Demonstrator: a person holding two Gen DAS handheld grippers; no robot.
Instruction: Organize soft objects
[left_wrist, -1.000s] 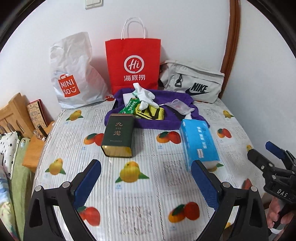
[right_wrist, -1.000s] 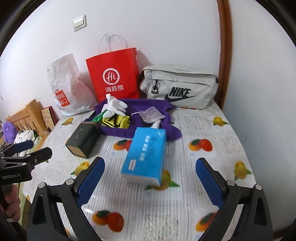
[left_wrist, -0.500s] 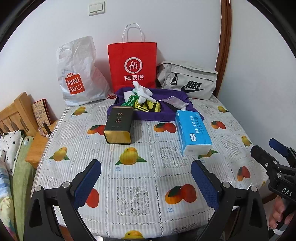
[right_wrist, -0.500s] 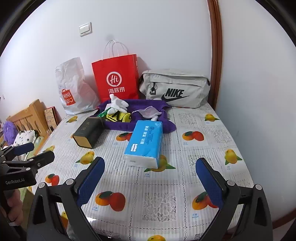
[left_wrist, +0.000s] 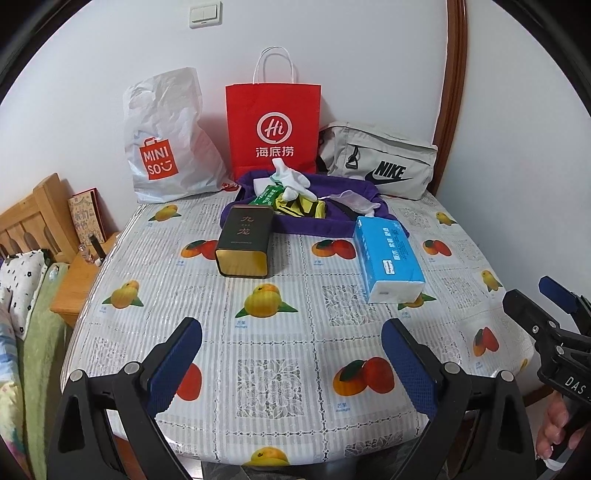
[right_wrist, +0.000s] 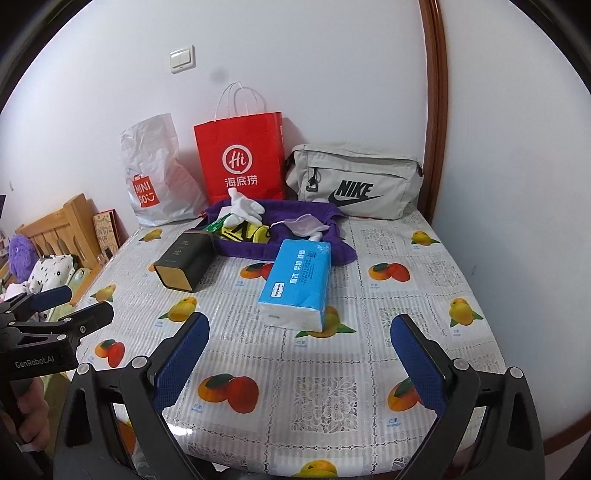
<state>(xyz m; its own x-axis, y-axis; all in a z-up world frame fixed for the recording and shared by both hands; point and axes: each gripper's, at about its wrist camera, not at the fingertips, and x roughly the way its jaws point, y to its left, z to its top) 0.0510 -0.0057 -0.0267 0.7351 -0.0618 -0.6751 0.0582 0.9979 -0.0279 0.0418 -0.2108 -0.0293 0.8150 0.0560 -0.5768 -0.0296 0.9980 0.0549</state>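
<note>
A purple cloth (left_wrist: 314, 225) (right_wrist: 258, 247) lies at the back of the table, heaped with a white glove (left_wrist: 291, 181) (right_wrist: 243, 206), a yellow-and-black item (left_wrist: 304, 208), a green packet (left_wrist: 266, 195) and a pale mask (left_wrist: 351, 199). In front of the cloth lie a blue tissue pack (left_wrist: 388, 254) (right_wrist: 299, 280) and a dark green tin (left_wrist: 245, 238) (right_wrist: 186, 260) on its side. My left gripper (left_wrist: 291, 362) is open above the table's near edge, holding nothing. My right gripper (right_wrist: 301, 358) is open too, also empty, short of the tissue pack.
Against the wall stand a white Miniso bag (left_wrist: 166, 144), a red paper bag (left_wrist: 273, 129) and a grey Nike pouch (left_wrist: 380, 166). The table has a fruit-print cover (left_wrist: 295, 369). A wooden bed frame (left_wrist: 29, 218) and bedding lie to the left. A hand (right_wrist: 33, 410) holds the left gripper's handle.
Both grippers have pulled back and up from the objects, so more of the table's near edge shows. Nothing on the table has moved.
</note>
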